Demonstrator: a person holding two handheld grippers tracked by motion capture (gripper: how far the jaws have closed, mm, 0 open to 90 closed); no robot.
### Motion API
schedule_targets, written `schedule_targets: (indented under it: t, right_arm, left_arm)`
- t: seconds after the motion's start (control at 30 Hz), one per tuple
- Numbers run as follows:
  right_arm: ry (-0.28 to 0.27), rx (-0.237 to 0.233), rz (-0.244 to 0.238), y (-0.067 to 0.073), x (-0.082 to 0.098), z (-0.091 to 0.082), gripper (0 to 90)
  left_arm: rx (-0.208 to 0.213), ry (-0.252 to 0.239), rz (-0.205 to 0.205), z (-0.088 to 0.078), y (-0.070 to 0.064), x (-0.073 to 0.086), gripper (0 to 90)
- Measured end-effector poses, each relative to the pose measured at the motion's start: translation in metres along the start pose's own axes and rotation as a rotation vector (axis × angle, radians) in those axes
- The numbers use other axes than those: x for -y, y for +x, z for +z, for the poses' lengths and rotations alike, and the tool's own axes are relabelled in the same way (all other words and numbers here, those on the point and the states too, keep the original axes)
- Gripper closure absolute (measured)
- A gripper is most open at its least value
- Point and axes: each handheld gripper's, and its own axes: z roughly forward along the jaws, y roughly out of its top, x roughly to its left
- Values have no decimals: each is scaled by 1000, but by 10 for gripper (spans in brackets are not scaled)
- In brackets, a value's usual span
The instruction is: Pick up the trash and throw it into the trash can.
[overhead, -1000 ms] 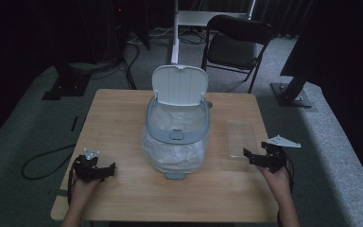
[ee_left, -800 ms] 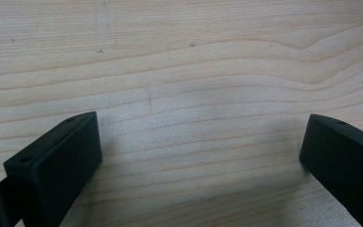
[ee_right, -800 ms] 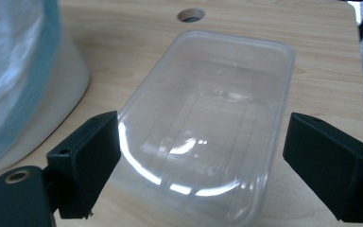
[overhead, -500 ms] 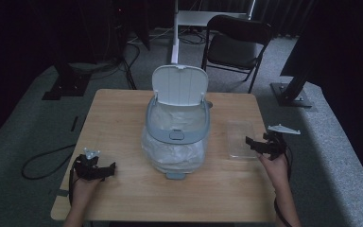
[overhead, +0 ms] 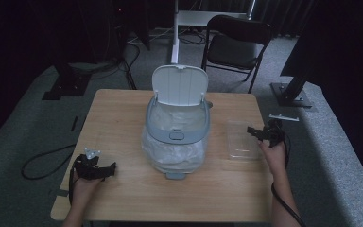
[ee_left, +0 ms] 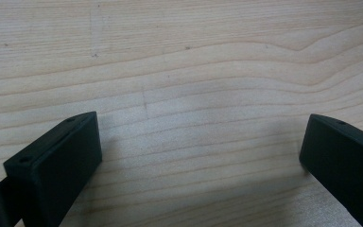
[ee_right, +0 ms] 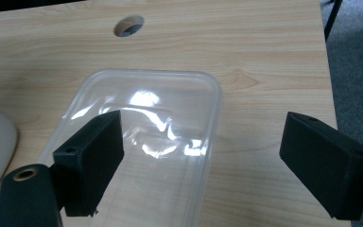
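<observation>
- Right gripper (overhead: 257, 133) sits at the right side of the table (overhead: 118, 109), over the right edge of a clear plastic container (overhead: 244, 140).
- In the right gripper view its jaws are spread wide, holding nothing. One jaw hangs over the inside of the clear plastic container (ee_right: 142, 142), the other over bare wood outside the long rim, so the rim lies between them.
- Can't tell if that inner jaw touches the plastic; glare makes it hard to read.
- Container is empty, lying flat, open side up, just right of the bin, apart from it.
- Round hole (ee_right: 128, 25) in the tabletop beyond the container's far end.
- Left gripper (overhead: 105, 169) at the near left of the table, well apart from the bin.
- In the left gripper view jaws wide apart, nothing between them but bare wood (ee_left: 184, 94).
- Grey and white bin (overhead: 177, 137) stands mid-table, lid (overhead: 179, 85) flipped up at the back, white liner bag (overhead: 170, 156) showing inside and bulging round its lower part.
- Folding chair (overhead: 236, 42) on the floor behind the table.
</observation>
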Motion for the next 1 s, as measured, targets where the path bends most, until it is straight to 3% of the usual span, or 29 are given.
schedule_targets:
  t: [0.27, 0.47, 0.63, 0.77, 1.0]
  right_arm:
    - [65, -15, 20, -5, -5, 19, 171]
    - [108, -65, 70, -14, -5, 29, 263]
    - [117, -139, 111, -18, -7, 31, 405]
    - [151, -205, 115, -18, -9, 33, 485]
    - [162, -211, 142, -20, -13, 29, 605]
  left_arm:
    - [4, 0, 7, 0, 0, 0, 6]
    - [4, 0, 7, 0, 0, 0, 6]
    - [6, 0, 8, 0, 0, 0, 6]
    - [7, 0, 10, 0, -2, 0, 7]
    - [13, 1, 15, 0, -3, 0, 6]
